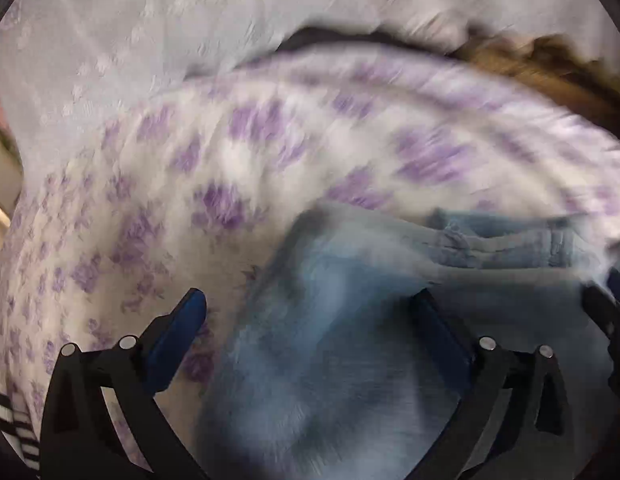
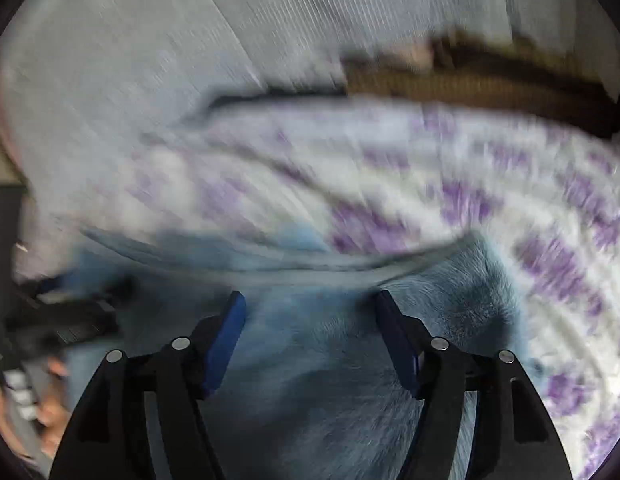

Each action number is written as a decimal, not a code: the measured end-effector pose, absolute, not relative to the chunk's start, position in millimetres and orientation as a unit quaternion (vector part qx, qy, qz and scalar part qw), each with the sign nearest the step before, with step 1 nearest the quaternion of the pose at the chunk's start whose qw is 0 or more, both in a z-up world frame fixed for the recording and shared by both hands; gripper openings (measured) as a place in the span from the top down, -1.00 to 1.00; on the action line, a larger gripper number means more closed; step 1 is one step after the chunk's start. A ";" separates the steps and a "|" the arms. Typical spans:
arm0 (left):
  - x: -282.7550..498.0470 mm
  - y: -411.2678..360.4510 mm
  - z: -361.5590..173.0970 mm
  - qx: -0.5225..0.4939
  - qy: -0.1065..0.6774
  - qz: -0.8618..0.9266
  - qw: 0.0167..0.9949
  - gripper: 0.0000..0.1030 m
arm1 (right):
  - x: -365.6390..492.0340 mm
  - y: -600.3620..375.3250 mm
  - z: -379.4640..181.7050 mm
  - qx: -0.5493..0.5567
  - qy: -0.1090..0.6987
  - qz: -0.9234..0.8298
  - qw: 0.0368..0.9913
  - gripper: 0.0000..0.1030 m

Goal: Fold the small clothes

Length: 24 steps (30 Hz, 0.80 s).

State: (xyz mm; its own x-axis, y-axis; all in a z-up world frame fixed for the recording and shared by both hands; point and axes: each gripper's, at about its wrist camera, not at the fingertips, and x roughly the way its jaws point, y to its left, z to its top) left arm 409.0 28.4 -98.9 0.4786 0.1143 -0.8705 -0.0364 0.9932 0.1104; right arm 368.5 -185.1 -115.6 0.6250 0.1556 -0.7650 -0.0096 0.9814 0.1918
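A light blue denim garment (image 1: 330, 340) lies on a white sheet with purple flowers (image 1: 170, 184). Both views are blurred by motion. My left gripper (image 1: 310, 304) is open, its blue-padded fingers (image 1: 182, 328) spread wide just above the denim's left part. In the right wrist view my right gripper (image 2: 310, 304) is open too, its fingers (image 2: 226, 340) spread over the denim (image 2: 318, 380). The left gripper (image 2: 70, 320) shows as a dark blur at the left of that view. The right gripper's finger (image 1: 606, 312) shows at the right edge of the left wrist view.
A pale grey bedcover (image 1: 158, 32) lies beyond the floral sheet (image 2: 510, 208). A brown furry thing (image 1: 542, 68) lies at the far right, also in the right wrist view (image 2: 470, 84). A black-and-white striped cloth (image 1: 14, 428) sits at the lower left.
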 end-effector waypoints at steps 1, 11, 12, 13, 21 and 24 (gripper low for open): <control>418.0 47.3 -114.5 -0.040 0.531 0.008 0.846 -0.92 | 369.8 -186.1 -119.5 0.085 0.422 0.051 0.901 -0.36; 349.8 54.3 -64.8 -0.021 0.434 -0.035 0.900 -0.91 | 296.8 -183.9 -65.9 0.050 0.313 0.045 0.947 -0.50; 340.4 50.8 -64.0 -0.002 0.428 -0.030 0.903 -0.91 | 287.9 -182.1 -65.8 0.040 0.312 0.040 0.948 -0.60; 335.3 48.0 -66.8 0.013 0.429 -0.024 0.903 -0.91 | 286.0 -180.4 -70.1 0.036 0.323 0.038 0.945 -0.63; 314.7 68.2 -84.9 -0.041 0.440 -0.014 0.897 -0.92 | 274.1 -180.2 -104.6 0.017 0.350 0.019 0.936 -0.64; 283.1 64.8 -76.4 -0.026 0.425 -0.012 0.905 -0.92 | 240.6 -178.9 -92.5 0.025 0.335 0.025 0.942 -0.64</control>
